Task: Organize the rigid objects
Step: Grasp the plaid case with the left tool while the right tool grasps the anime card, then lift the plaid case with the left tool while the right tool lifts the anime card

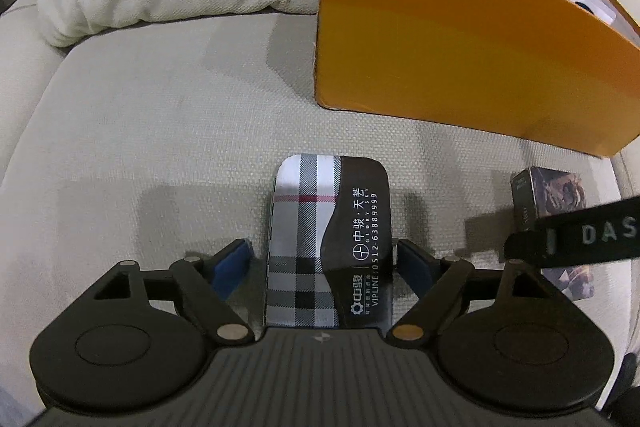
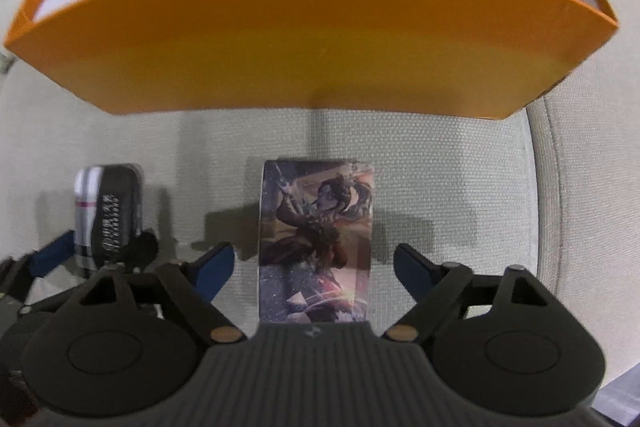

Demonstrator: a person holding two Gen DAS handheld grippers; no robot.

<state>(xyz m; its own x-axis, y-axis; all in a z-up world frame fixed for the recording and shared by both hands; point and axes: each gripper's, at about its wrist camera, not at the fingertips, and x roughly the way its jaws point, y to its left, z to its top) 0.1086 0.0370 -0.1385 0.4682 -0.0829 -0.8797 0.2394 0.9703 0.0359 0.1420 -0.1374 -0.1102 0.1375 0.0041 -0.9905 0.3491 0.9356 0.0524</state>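
The left gripper (image 1: pixel 324 259) is held low over the sofa cushion (image 1: pixel 160 115), pointed toward the orange box (image 1: pixel 460 59). Its blue-padded fingers (image 1: pixel 234 263) are spread to either side of the plaid metal case (image 1: pixel 328 239); the right pad is seen just beside the case's edge, and contact cannot be confirmed. The case lies flat on the cushion on the near side of the box, well short of its front wall, with its long axis running along the gripper's line toward the box.

The right gripper (image 2: pixel 314 263) is likewise aimed at the orange box (image 2: pixel 312 39), fingers wide apart and clear of the illustrated card box (image 2: pixel 316 239). The card box is set between them, its long axis directed at the orange wall. Several items are seen inside the orange box. The plaid case (image 2: pixel 108 215) appears to the left of the card box.
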